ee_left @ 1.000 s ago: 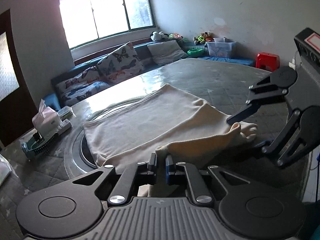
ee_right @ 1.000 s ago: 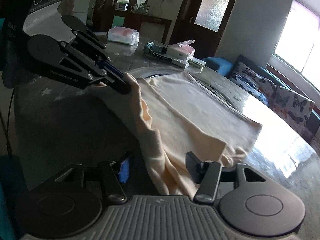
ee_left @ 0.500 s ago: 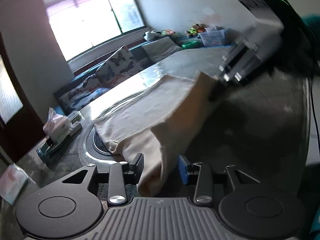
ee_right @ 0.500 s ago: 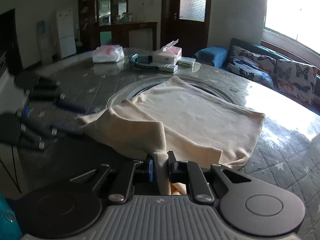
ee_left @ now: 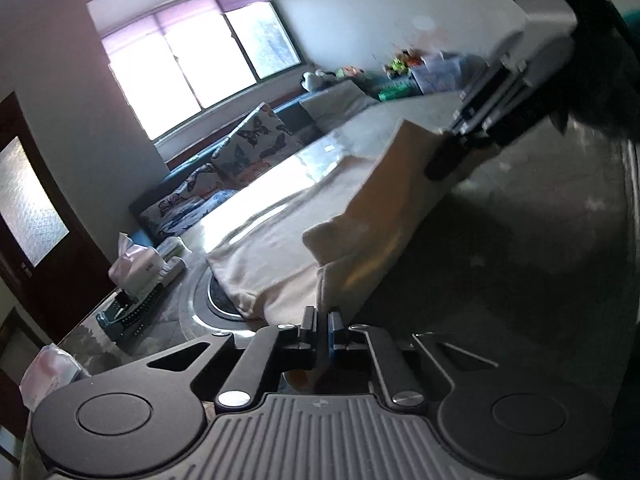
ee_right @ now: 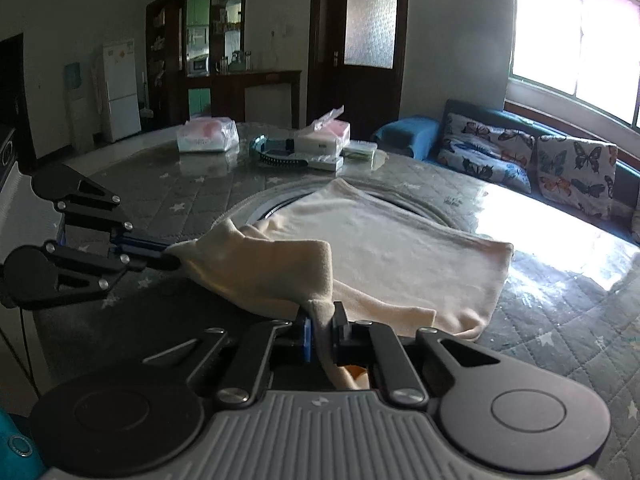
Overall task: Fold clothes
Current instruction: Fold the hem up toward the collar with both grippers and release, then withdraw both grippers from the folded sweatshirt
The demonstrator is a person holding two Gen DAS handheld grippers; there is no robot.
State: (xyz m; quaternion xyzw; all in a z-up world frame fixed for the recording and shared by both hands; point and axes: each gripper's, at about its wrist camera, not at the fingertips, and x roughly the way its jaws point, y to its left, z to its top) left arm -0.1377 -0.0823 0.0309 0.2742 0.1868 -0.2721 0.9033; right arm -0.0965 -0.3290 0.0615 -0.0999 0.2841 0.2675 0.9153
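In the right wrist view the right gripper [ee_right: 321, 322] sat at lower centre with its jaws pressed together on a bunched corner of the cream garment [ee_right: 384, 248], the cloth rising in a small peak just above the fingers. At middle left of the same frame the left gripper [ee_right: 170, 258] was likewise clamped on another corner of the garment, and the edge between the two corners hung lifted off the table while the rest lay flat, spread toward the centre of the frame. In the left wrist view the left gripper [ee_left: 323, 322] showed its jaws nearly touching at lower centre, a fold of the cream garment [ee_left: 280, 248] nipped between them; the right gripper [ee_left: 456, 152] appeared blurred at upper right, holding the far corner.

No brand or label could be read on either tool or on the cloth.

The garment's far edge ran straight across a round inset ring in the grey quilted table [ee_right: 560, 312], which carried a star pattern. Bare tabletop lay at the right of the cloth and along the near edge. At the far side of the table, upper centre, stood tissue packs [ee_right: 208, 140] and a hairbrush [ee_right: 280, 156], well apart from the garment. A butterfly cushion [ee_right: 576, 176] rested on the sofa at the right of the frame.
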